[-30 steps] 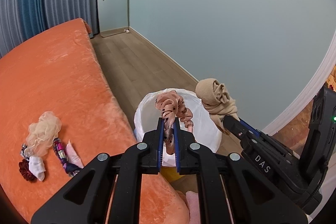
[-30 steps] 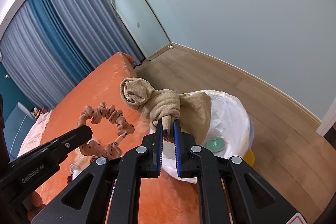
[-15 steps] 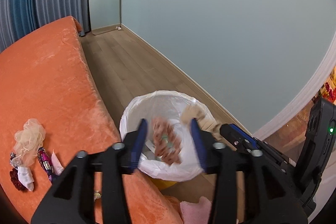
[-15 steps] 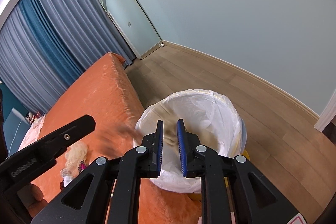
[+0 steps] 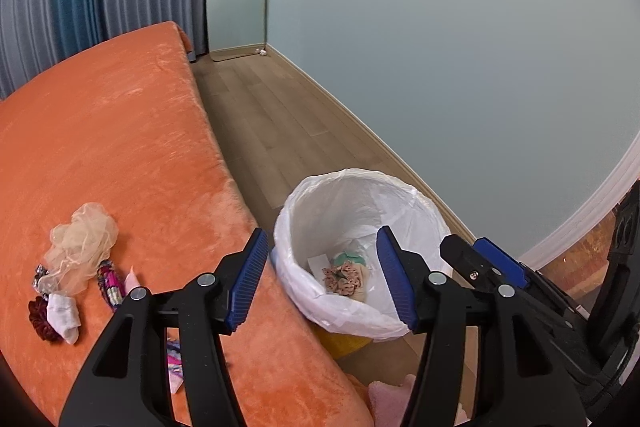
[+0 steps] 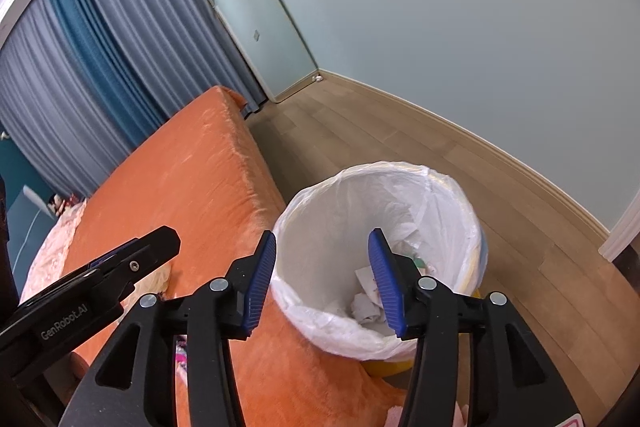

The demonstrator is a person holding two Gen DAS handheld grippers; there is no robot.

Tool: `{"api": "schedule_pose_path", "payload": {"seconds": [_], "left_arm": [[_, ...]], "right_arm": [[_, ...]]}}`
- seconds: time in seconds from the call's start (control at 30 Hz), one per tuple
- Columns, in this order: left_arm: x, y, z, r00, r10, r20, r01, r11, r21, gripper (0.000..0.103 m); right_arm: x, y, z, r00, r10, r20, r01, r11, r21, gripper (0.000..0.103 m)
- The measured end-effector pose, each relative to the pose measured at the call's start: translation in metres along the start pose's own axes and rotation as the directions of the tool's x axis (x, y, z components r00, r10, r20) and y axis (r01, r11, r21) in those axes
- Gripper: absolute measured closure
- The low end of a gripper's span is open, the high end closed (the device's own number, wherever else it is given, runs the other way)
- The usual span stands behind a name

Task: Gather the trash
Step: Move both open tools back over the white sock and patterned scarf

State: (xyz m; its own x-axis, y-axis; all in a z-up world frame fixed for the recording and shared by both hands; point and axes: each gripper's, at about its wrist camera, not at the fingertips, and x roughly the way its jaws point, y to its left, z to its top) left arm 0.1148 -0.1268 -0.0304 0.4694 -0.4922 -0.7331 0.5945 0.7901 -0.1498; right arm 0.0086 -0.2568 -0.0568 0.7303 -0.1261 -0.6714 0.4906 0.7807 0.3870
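Observation:
A bin lined with a white bag (image 5: pixel 360 187) (image 6: pixel 312 199) stands on the floor beside the orange bed (image 5: pixel 100 131) (image 6: pixel 192 163). At its bottom lie a pink spotted scrunchie (image 5: pixel 342 277) on a beige cloth, a green lid and crumpled paper (image 6: pixel 366 305). My left gripper (image 5: pixel 320 277) hangs over the bin's near rim, its jaws opening with nothing between them. My right gripper (image 6: pixel 322 279) is above the bin too, jaws opening and empty. On the bed lies a pile: a cream mesh scrunchie (image 5: pixel 82 237), a white sock (image 5: pixel 64 313), a dark red scrunchie (image 5: pixel 40 319) and a patterned wrapper (image 5: pixel 110 283).
Wooden floor (image 5: pixel 272 115) runs between the bed and the pale blue wall. A mirror (image 6: pixel 256 27) leans in the far corner by blue curtains (image 6: pixel 88 59). A pink cloth (image 5: pixel 390 399) lies on the floor near the bin. The other gripper's body (image 6: pixel 88 291) shows at left.
Both grippers opened and dropped their loads: the pink scrunchie and the beige cloth fell into the bin. The left gripper sank a little toward the bin.

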Motion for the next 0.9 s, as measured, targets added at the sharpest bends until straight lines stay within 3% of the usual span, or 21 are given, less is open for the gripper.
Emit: {"api": "schedule_pose_path", "payload": {"seconds": [0.4, 0.9], "left_arm": [[-0.045, 0.055, -0.02, 0.997, 0.072, 0.028, -0.068, 0.99, -0.121, 0.044], [-0.084, 0.139, -0.049, 0.987, 0.158, 0.037, -0.14, 0.943, -0.302, 0.033]], "right_arm": [[-0.007, 0.059, -0.021, 0.999, 0.044, -0.033, -0.047, 0.991, -0.127, 0.049], [-0.007, 0.13, -0.041, 0.995, 0.074, -0.068, -0.089, 0.961, -0.26, 0.048]]}}
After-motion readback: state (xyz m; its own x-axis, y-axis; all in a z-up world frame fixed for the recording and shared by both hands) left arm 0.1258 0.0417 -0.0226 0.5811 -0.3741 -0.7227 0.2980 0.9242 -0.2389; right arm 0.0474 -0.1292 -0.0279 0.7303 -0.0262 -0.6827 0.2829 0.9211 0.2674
